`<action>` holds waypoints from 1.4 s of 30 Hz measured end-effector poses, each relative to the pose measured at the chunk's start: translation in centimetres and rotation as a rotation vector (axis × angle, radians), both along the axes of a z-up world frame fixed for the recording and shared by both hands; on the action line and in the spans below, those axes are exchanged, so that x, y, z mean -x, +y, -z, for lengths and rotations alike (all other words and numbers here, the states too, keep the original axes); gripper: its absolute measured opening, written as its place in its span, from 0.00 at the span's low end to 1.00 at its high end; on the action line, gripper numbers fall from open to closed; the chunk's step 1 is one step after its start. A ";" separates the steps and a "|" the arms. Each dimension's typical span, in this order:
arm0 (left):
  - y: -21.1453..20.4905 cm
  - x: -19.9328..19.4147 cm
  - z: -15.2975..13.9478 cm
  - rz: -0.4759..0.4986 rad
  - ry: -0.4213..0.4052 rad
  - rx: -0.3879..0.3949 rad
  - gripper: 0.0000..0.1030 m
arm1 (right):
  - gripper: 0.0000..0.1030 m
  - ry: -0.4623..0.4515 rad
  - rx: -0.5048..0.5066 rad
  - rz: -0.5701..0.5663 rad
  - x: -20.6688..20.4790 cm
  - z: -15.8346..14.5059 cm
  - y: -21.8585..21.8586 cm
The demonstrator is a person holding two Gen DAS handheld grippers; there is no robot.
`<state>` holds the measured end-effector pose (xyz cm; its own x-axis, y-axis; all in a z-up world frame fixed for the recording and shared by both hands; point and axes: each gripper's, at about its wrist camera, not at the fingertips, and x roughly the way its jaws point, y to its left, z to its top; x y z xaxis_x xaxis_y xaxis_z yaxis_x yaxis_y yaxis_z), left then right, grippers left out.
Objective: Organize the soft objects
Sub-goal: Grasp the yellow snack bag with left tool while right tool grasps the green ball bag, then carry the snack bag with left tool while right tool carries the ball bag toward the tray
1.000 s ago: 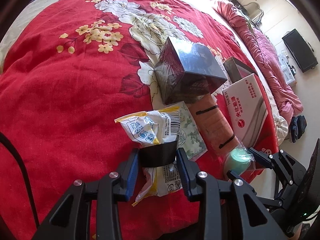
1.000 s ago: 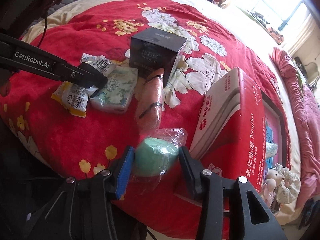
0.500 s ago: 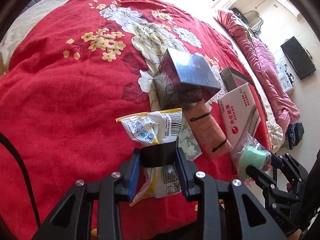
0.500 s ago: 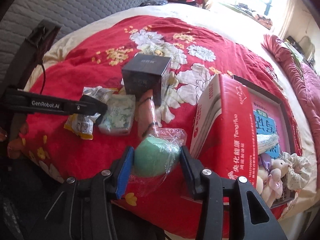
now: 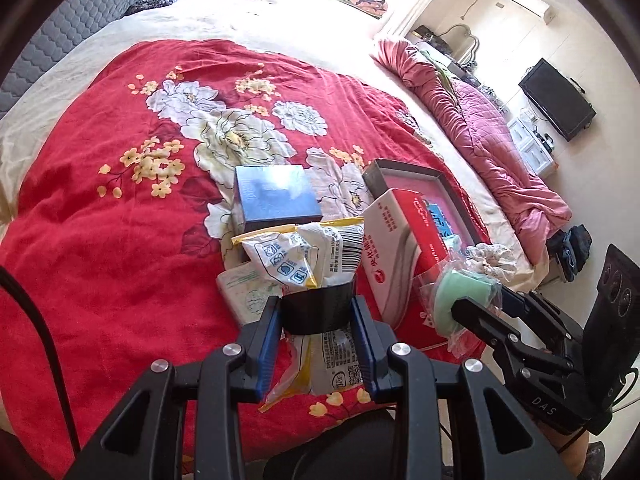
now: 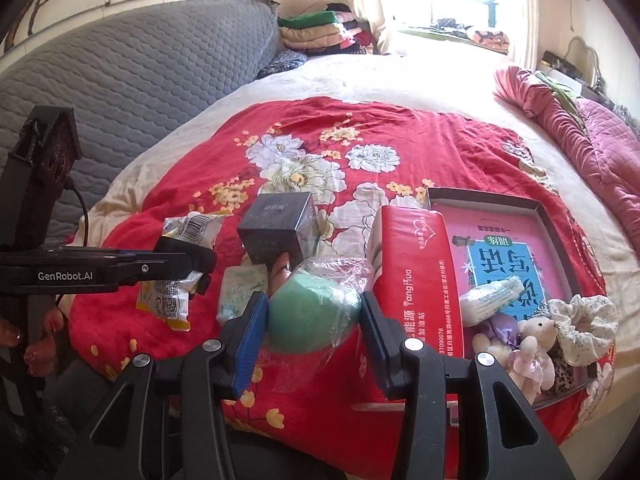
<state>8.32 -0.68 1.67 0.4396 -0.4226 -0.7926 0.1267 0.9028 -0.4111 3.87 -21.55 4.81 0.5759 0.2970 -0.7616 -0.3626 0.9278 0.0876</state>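
Note:
My left gripper (image 5: 318,314) is shut on a white and yellow packet (image 5: 304,256) and holds it above the red floral quilt (image 5: 120,220). It shows at the left of the right wrist view (image 6: 176,268). My right gripper (image 6: 314,318) is shut on a green round soft thing in clear wrap (image 6: 314,316), lifted off the bed. An open box tray (image 6: 540,208) at the right holds a plush toy (image 6: 528,344), a scrunchie (image 6: 584,320) and a small white pack (image 6: 492,296).
A dark cube box (image 6: 276,228), a pale green tissue pack (image 6: 240,292) and a red and white carton (image 6: 416,276) lie on the quilt. A pink blanket (image 5: 480,120) lies at the far right. A grey padded headboard (image 6: 140,68) stands behind.
Both grippers have risen and tilted up with their loads. The green thing has come off the quilt and now sits nearer the red carton and the tray.

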 end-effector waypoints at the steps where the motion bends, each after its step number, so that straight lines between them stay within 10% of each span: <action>1: -0.4 0.1 -0.4 0.003 -0.006 0.002 0.34 | 0.46 -0.007 -0.005 0.006 0.1 -0.2 -0.3; 19: -11.0 -0.2 -5.9 0.161 -0.119 -0.012 0.34 | 0.46 -0.162 -0.066 0.275 2.7 -4.7 -11.6; 42: -23.2 -1.9 -5.5 0.356 -0.134 -0.067 0.34 | 0.46 -0.205 -0.047 0.494 4.9 -4.7 -20.5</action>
